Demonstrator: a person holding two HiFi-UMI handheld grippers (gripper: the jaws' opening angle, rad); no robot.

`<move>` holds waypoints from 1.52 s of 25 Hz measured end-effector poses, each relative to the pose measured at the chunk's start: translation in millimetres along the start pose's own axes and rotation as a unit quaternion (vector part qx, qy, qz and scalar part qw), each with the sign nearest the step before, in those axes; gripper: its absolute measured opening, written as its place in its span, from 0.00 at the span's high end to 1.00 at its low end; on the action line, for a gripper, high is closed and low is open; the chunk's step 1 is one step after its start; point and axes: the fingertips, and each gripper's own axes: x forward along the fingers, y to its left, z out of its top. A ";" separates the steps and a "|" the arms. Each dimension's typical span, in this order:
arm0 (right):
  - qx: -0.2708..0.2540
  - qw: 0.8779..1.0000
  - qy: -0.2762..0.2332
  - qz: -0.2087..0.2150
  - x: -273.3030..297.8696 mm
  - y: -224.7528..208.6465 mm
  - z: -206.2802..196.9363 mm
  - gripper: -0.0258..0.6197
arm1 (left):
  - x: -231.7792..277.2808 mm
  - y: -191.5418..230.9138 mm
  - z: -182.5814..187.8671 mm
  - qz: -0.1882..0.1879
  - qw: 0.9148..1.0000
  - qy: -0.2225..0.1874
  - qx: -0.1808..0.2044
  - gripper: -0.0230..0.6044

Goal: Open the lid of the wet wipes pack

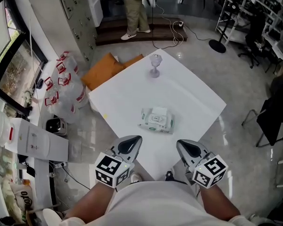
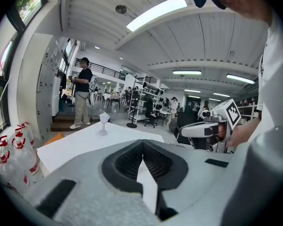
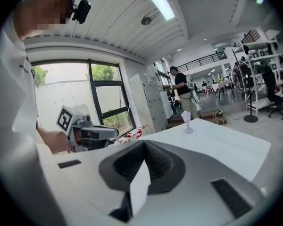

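I have both tools low in the head view, near the person's body and well short of the pack. The left tool (image 1: 131, 144) has its jaws pressed together with nothing between them. Its own view shows the two dark ribbed pads meeting at their tips. The right tool (image 1: 187, 147) is the same: jaws closed tip to tip and empty. Each has a smooth grey moulded shell and a marker cube (image 1: 112, 169) printed with black-and-white squares.

The wet wipes pack (image 1: 156, 120) lies flat near the middle of the surface (image 1: 198, 98), just above the two tools in the frame and touching neither. It is a soft, slightly crinkled pouch, white with pale green print, roughly rectangular with rounded corners. On its top there is a rounded oval outline where the lid sits. There is a paler white patch at its far edge (from this height I cannot tell whether the lid is up or down).

The surface is a matte white square, turned so that one corner points to the top of the frame. Near that upper corner stands a small clear stemmed glass (image 1: 154, 65), upright and well apart from the pack. On the glossy pale floor at the upper left lie flat orange slabs (image 1: 104, 69), with shrink-wrapped packs of bottles (image 1: 66, 86) beside them.
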 end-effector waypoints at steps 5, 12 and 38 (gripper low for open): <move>0.023 1.000 -0.003 -0.005 -4.9 0.8 -10.5 0.95 | 3.0 -6.2 -7.2 -0.008 1.000 0.008 0.003 0.95; 0.019 0.999 0.021 -0.019 -6.4 1.3 -27.8 0.95 | 2.9 -11.4 -15.2 -0.015 1.000 0.018 0.003 0.95; 0.008 0.999 0.030 -0.015 0.7 6.1 -30.6 0.95 | -1.7 -12.5 -16.3 -0.011 1.000 0.016 0.009 0.95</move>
